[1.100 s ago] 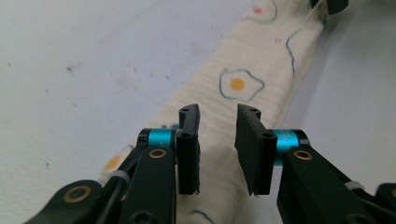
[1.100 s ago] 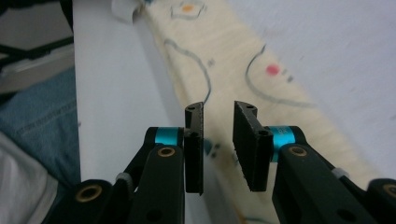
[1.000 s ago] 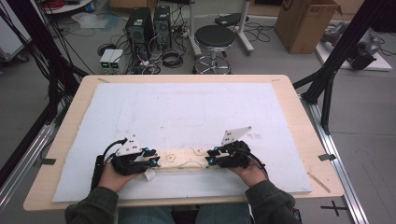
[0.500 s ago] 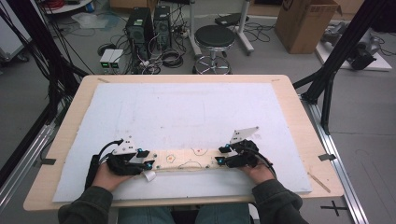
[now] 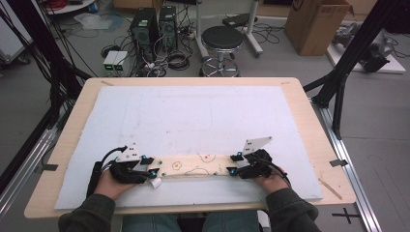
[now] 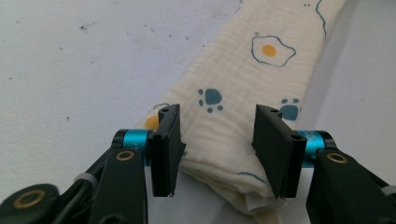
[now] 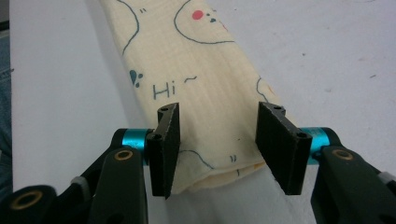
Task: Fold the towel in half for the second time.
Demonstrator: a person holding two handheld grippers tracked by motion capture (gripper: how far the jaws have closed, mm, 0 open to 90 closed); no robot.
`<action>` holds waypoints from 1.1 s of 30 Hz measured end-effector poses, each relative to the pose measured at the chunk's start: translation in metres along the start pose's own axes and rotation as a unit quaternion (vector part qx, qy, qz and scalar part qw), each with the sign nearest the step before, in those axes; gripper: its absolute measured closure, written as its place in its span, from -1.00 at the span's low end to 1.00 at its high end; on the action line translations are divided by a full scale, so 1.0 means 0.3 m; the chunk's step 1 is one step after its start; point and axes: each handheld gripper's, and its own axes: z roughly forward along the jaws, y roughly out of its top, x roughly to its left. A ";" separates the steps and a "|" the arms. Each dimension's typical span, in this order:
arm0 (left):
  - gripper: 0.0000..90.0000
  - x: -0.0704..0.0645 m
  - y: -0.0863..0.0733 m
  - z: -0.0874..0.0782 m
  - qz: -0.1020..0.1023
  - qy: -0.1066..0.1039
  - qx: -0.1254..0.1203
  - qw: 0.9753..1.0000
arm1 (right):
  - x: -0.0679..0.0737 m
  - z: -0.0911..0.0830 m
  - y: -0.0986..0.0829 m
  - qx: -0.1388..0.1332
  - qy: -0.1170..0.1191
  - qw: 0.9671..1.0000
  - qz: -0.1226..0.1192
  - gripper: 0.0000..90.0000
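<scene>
Folded cream printed cloth (image 5: pixel 197 166) lies as a narrow left-right strip on the white mat (image 5: pixel 193 116) near the table's near edge, left gripper (image 6: pixel 217 140) and right gripper (image 7: pixel 219 140) each released, jaws spread wide astride its left and right ends.

Soft crinkled cotton cloth (image 6: pixel 243 93)

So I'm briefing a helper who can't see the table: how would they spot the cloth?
On the white mat that covers the wooden table, look at the near edge. The cloth lies there folded into a long narrow strip between the two hand-held grippers. It is cream, printed with fried eggs, blue paw prints and "Hi".
</scene>
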 end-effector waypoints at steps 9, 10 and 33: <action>0.14 -0.008 -0.005 0.005 0.010 0.010 0.002 1.000 | 0.008 0.009 -0.008 -0.002 -0.007 1.000 -0.017 0.09; 0.13 -0.009 -0.005 0.005 0.013 0.011 0.003 1.000 | 0.010 0.008 -0.010 -0.003 -0.008 1.000 -0.017 0.09; -0.10 0.010 0.026 -0.049 -0.027 0.030 -0.050 0.998 | -0.023 -0.055 -0.010 -0.093 0.008 0.995 0.039 -0.15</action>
